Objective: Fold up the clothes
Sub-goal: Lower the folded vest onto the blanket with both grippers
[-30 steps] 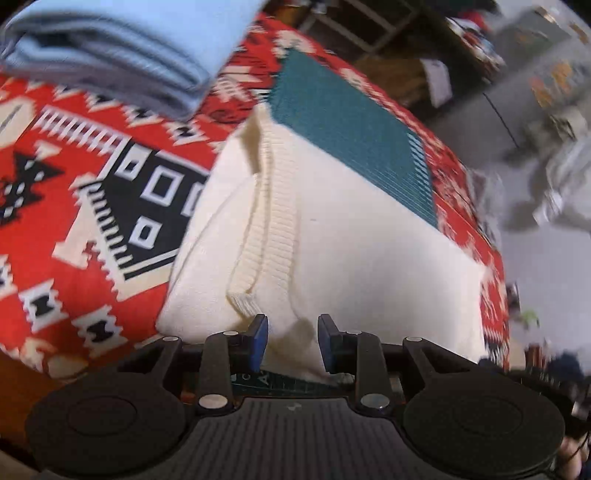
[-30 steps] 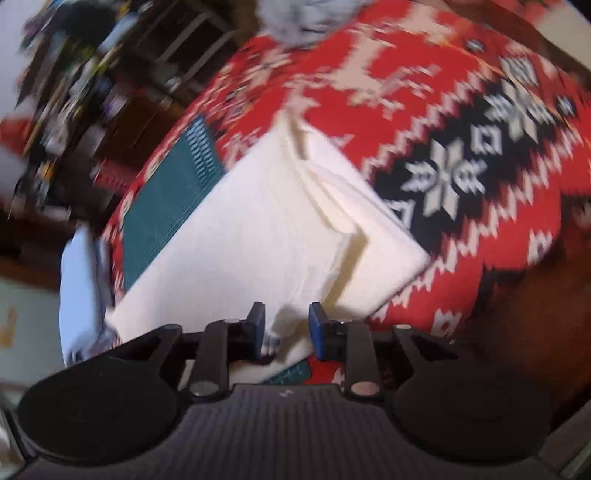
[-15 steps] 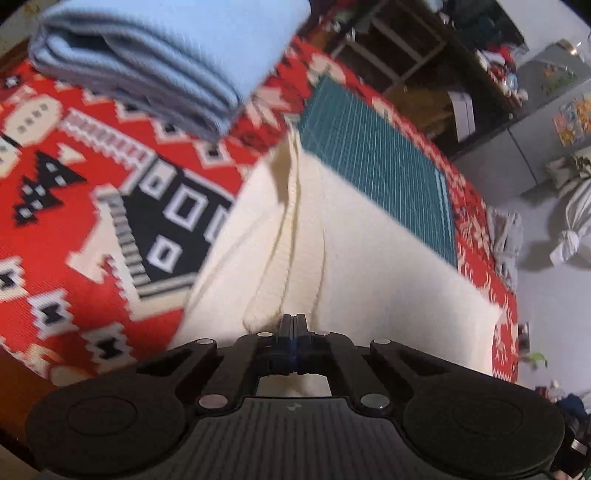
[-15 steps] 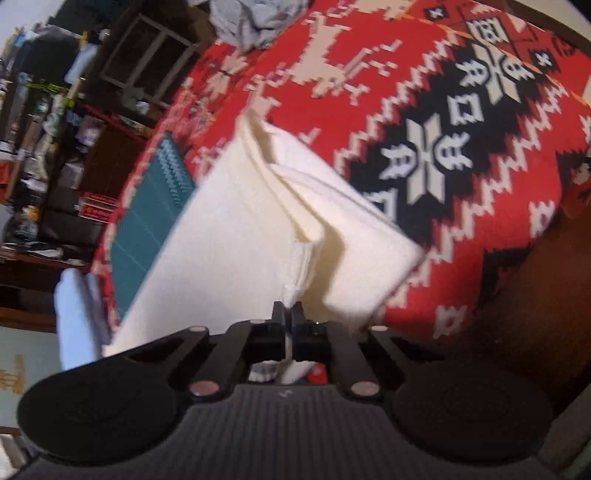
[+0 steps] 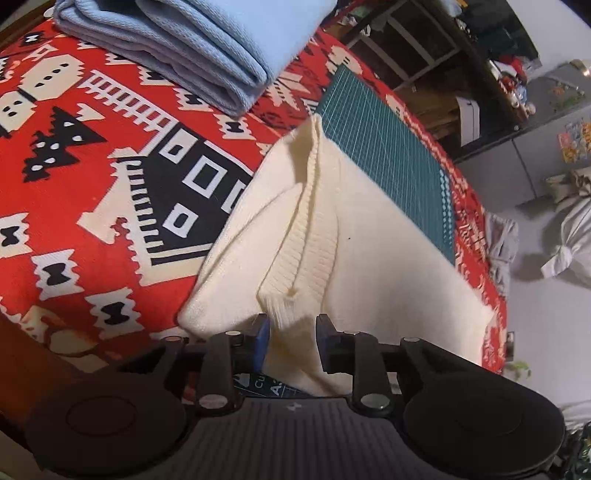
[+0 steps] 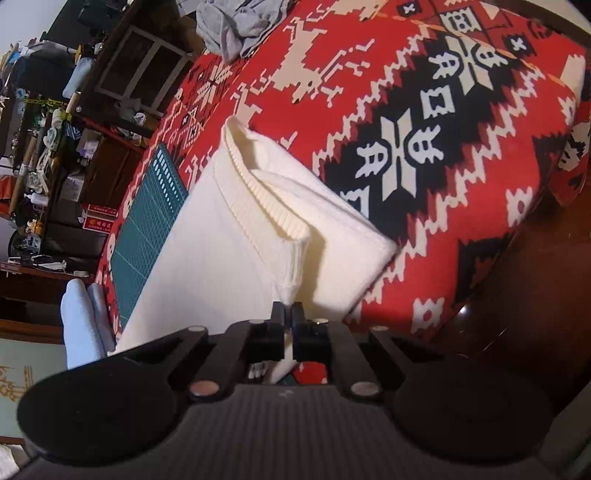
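Cream sweater (image 5: 369, 236): it is lying folded on the red patterned cloth (image 5: 74, 184) that is covering the worktop, its far edge overlapping the green cutting mat (image 5: 384, 147); in the right wrist view the sweater (image 6: 207, 258) is filling the centre, with the mat (image 6: 147, 225) at 10 o'clock of it.

Ribbed hem: a ribbed band is being seen running from 12 o'clock down to 6 o'clock across the sweater in the left wrist view, its near end hanging between the claw tips.

Left claw (image 5: 292, 341): its jaws have just been opening and are standing apart; the near edge of the sweater is lying between them, and no pressing by the pads is being seen.

Right claw (image 6: 287, 325): its jaws are being pressed together, with a thin fold of the cream sweater pinched between them at the near corner.

Blue folded garment (image 5: 199, 44): it is resting on the cloth at 11 o'clock of the sweater, well apart from it.

Grey garment (image 6: 232, 26): it is lying crumpled at 12 o'clock, at the far edge of the cloth.
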Demonstrator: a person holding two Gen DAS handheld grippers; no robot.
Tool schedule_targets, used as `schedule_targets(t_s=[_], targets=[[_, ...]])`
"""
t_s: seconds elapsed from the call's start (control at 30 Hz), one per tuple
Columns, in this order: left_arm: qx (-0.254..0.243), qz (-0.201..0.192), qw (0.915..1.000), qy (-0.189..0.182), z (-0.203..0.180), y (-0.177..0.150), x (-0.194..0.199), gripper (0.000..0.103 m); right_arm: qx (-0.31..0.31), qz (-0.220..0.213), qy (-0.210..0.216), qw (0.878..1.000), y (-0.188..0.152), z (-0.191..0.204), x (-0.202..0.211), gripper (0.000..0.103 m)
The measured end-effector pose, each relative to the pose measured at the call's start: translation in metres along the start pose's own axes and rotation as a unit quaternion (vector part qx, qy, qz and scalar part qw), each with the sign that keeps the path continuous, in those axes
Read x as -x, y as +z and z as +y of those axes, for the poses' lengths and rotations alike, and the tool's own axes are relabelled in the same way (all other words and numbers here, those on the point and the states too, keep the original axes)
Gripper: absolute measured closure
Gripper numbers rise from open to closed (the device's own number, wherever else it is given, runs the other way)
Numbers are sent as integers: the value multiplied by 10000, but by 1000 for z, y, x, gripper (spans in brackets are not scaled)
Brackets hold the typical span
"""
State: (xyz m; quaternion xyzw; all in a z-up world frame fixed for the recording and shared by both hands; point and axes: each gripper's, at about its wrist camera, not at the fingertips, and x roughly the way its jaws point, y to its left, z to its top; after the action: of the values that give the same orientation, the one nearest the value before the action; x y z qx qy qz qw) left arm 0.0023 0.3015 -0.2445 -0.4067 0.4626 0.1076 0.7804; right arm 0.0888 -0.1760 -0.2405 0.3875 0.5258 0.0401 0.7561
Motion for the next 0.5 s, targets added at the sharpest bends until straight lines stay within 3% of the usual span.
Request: schedule_targets(t_s=[0.1, 0.13, 0.37, 0.5], targets=[[94, -69, 9999, 13, 0, 4, -4, 84, 14, -2, 13, 10000, 1, 1, -2, 99], [70, -79, 9999, 45, -2, 4, -5, 98, 13, 3, 21, 10000, 2, 2, -2, 99], [-310, -459, 9981, 264, -12, 3, 17, 98, 37, -67, 95, 9999, 1, 6, 3, 100], [-464, -266, 9978, 402, -8, -1, 7, 97, 199, -66, -14, 9998, 1, 5, 2, 100]])
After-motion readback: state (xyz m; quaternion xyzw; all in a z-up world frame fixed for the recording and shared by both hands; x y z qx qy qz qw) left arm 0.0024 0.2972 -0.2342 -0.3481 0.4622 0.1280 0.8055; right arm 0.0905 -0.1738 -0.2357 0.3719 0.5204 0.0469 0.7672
